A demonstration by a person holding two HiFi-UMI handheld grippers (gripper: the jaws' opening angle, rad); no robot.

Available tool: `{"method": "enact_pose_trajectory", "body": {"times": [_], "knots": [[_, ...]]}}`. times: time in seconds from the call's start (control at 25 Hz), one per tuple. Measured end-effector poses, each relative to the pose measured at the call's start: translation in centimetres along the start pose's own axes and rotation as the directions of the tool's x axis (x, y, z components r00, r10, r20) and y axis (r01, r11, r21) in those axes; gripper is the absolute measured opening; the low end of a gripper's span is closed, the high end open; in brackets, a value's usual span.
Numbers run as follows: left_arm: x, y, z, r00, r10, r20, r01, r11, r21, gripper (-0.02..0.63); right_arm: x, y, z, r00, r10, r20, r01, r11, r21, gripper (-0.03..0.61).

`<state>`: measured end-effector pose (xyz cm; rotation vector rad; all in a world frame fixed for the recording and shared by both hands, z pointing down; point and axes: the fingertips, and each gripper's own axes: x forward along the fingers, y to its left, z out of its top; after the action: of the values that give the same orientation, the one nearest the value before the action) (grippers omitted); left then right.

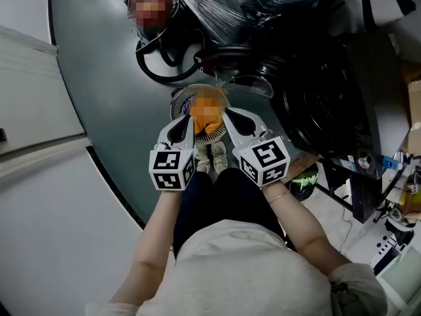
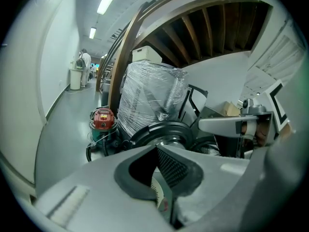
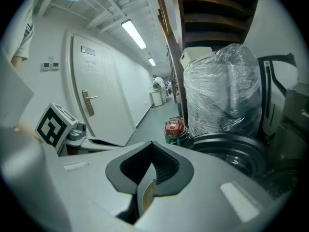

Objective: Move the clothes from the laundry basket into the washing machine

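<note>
The round pale laundry basket (image 1: 179, 101) stands on the floor by my feet, with an orange garment (image 1: 208, 112) in it. My left gripper (image 1: 189, 116) and right gripper (image 1: 227, 114) hover side by side just above it, both shut with nothing between the jaws. Just beyond the basket is the washing machine's round black door ring (image 1: 227, 52), which also shows ahead as the ring (image 2: 166, 131) and the ring (image 3: 231, 146). A sliver of basket shows through the left gripper (image 2: 157, 178) and the right gripper (image 3: 148, 180).
A red vacuum cleaner (image 1: 152, 5) with a black hose stands to the far left of the machine. Behind it is a plastic-wrapped bulky item (image 2: 149, 93). A white door (image 3: 96, 105) lines the corridor's left side. Dark equipment and clutter (image 1: 342, 110) fill the right.
</note>
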<state>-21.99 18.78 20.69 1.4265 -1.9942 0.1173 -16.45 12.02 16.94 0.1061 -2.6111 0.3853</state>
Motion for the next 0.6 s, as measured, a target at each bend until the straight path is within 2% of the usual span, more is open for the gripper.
{"method": "enact_pose_trajectory", "body": {"times": [0.28, 0.4, 0.6], "knots": [[2.7, 2.8, -3.1, 0.999, 0.040, -0.022, -0.040, 0.999, -0.018, 0.000, 3.6, -1.7, -4.2, 0.998, 0.010, -0.066, -0.009, 1.000, 0.018, 0.023], [4.2, 4.8, -6.0, 0.997, 0.063, -0.045, -0.065, 0.997, -0.032, 0.000, 5.8, -2.3, -7.5, 0.994, 0.010, -0.109, -0.007, 0.999, 0.034, 0.023], [7.0, 7.7, -12.0, 0.990, 0.105, -0.093, -0.114, 0.988, -0.101, 0.000, 9.3, -3.7, -14.5, 0.979, 0.013, -0.202, 0.002, 0.998, 0.070, 0.023]]}}
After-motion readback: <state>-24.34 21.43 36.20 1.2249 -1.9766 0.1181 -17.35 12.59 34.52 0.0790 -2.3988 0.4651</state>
